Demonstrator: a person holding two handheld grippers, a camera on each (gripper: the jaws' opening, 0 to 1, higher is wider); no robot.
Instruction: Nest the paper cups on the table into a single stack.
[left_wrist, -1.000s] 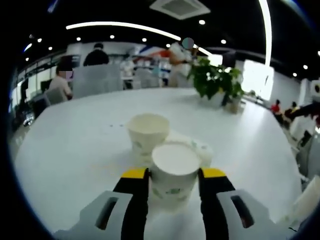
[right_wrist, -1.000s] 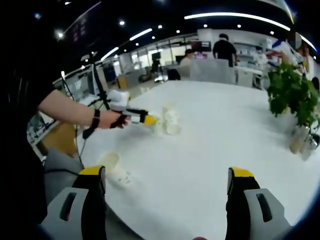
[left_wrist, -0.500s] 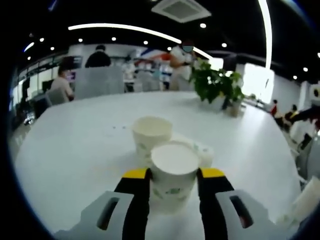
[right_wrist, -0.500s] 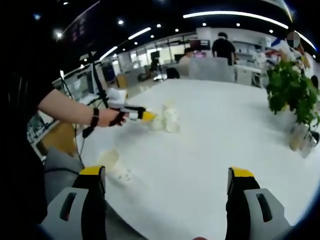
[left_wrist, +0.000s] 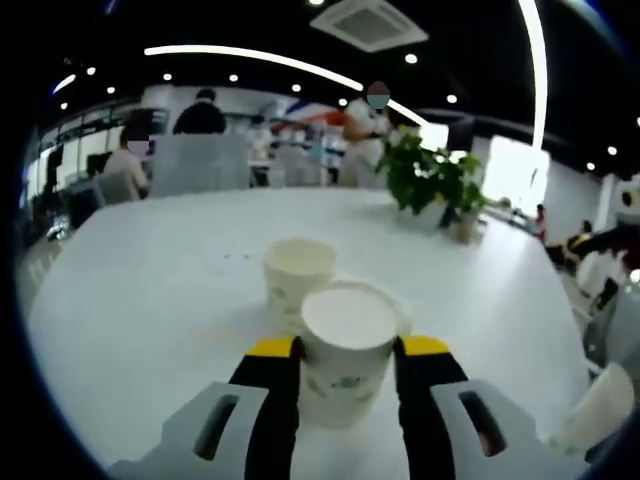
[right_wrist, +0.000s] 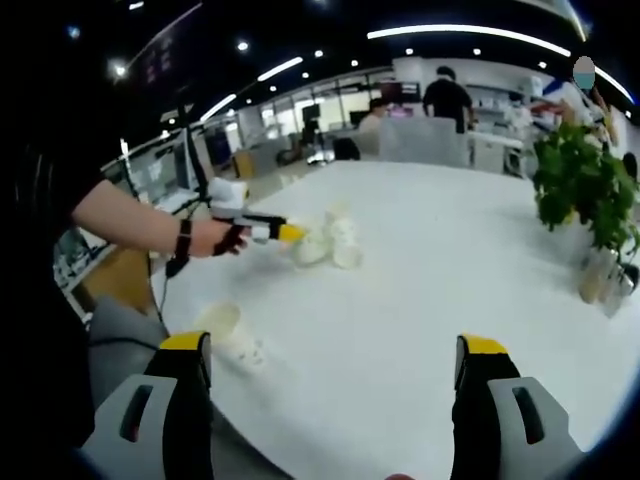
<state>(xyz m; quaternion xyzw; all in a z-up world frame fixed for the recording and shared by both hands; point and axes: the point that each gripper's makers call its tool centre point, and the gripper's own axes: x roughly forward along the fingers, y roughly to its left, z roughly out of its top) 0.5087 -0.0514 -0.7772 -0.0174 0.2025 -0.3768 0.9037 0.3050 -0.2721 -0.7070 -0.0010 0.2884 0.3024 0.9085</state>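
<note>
Paper cup (left_wrist: 349, 345) between left tool (left_wrist: 347, 352) jaws

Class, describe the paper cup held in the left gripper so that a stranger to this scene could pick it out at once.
Start at the big white table with the potted plant at its far side. Nearer than the plant stands a small cluster of paper cups. The held cup is the nearest one, clamped between the left gripper's yellow-tipped jaws, while the open cup behind it stands free.

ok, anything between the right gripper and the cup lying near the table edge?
Nothing: in the right gripper view, bare white table separates the open right gripper from the lying cup.
</note>
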